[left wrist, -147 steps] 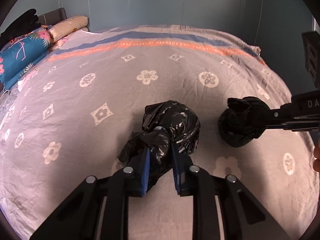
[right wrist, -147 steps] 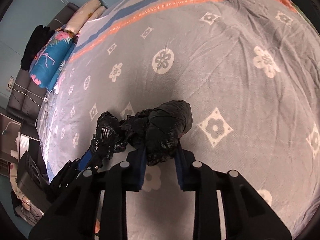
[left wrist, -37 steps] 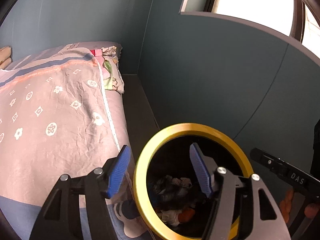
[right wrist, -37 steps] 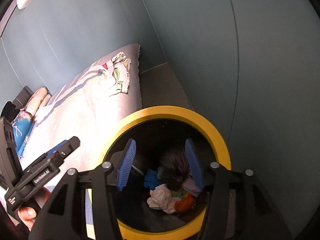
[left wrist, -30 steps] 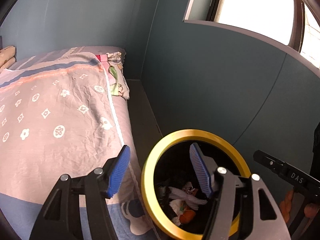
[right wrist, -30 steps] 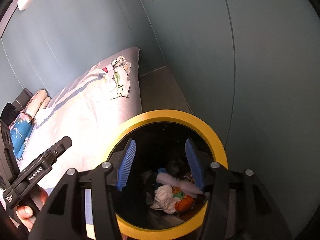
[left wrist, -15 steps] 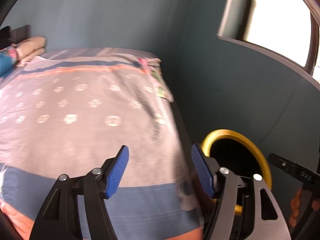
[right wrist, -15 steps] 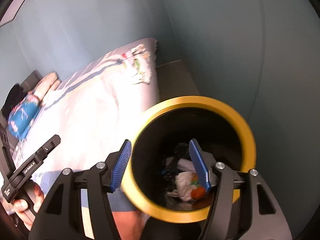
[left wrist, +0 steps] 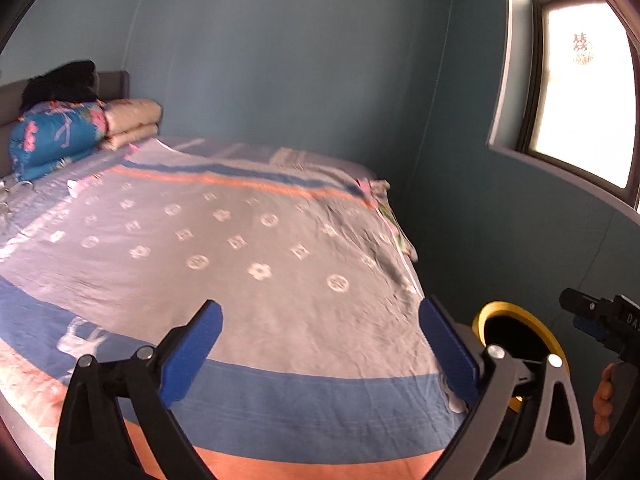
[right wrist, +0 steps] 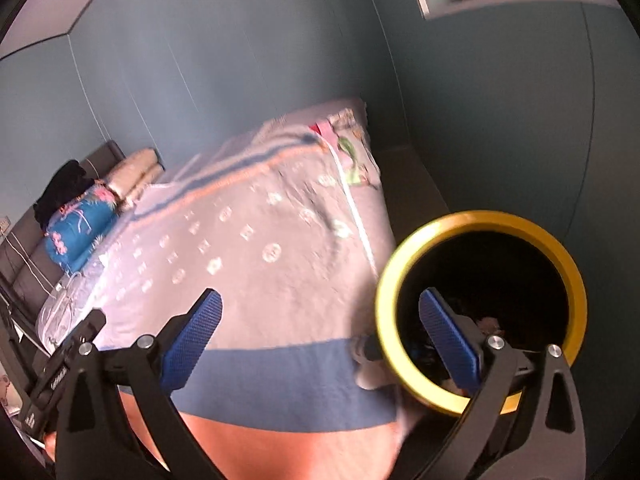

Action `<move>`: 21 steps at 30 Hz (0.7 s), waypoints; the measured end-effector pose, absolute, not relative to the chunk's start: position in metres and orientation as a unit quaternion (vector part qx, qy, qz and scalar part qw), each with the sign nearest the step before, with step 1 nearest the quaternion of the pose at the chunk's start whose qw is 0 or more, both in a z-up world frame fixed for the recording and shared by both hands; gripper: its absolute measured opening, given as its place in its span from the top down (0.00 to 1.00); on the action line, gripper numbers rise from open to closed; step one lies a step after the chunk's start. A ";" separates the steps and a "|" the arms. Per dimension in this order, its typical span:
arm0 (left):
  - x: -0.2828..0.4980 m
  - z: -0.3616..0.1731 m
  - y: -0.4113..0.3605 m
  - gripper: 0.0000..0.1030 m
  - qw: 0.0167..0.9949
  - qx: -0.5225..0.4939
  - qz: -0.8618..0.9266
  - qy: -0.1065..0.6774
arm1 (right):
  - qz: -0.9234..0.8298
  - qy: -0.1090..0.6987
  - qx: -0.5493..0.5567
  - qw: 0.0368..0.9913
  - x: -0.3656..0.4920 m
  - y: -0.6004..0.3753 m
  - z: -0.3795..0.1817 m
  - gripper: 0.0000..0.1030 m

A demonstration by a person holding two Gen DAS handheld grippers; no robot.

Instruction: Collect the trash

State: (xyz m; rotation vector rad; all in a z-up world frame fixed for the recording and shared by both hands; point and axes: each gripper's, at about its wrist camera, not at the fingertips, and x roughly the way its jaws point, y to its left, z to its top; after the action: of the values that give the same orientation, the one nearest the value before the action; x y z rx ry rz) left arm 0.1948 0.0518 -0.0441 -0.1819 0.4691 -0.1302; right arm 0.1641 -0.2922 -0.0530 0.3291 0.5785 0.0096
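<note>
A black trash bin with a yellow rim (right wrist: 482, 312) stands on the floor by the bed's right side; it also shows in the left wrist view (left wrist: 516, 332). Trash lies dimly inside it. My left gripper (left wrist: 320, 352) is open and empty, held over the bed's foot end. My right gripper (right wrist: 320, 340) is open and empty, its right finger in front of the bin mouth. The right gripper also shows at the right edge of the left wrist view (left wrist: 600, 320). The left gripper's body shows at the lower left of the right wrist view (right wrist: 60, 364).
A bed with a grey flower-patterned cover (left wrist: 224, 248) fills the middle. Folded bedding and pillows (left wrist: 60, 136) lie at its head. Teal walls close in on the right, with a window (left wrist: 580, 92) above. A narrow floor strip (right wrist: 416, 192) runs between bed and wall.
Both grippers dropped their black bags into the bin earlier and stayed open. Both have since swung left and up, from over the bin toward the bed.
</note>
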 end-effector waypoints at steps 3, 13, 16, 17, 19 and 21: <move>0.176 -0.036 0.062 0.08 0.972 -0.087 -0.053 0.213 | -0.004 0.263 0.138 0.955 0.151 -0.266 -0.036 0.08; 0.104 -0.017 0.081 0.08 0.982 -0.083 -0.021 0.170 | -0.067 0.168 0.026 0.983 0.088 -0.191 -0.009 0.08; 0.086 -0.011 0.081 0.08 0.984 -0.084 -0.010 0.160 | -0.077 0.147 0.026 0.986 0.075 -0.186 -0.008 0.08; 0.081 -0.009 0.082 0.08 0.983 -0.089 -0.012 0.159 | -0.081 0.139 0.024 0.987 0.071 -0.185 -0.008 0.08; 0.074 -0.006 0.082 0.08 0.982 -0.096 -0.013 0.161 | -0.087 0.130 0.024 0.987 0.066 -0.185 -0.008 0.08; 0.068 -0.004 0.080 0.08 0.982 -0.097 -0.014 0.161 | -0.085 0.130 0.029 0.987 0.061 -0.187 -0.008 0.08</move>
State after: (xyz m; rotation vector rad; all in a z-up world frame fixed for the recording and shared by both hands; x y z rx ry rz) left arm 0.0681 0.0804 -0.0044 -0.1949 0.3241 -0.0287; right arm 0.0608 -0.1870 -0.0079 0.0590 0.2612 -0.1717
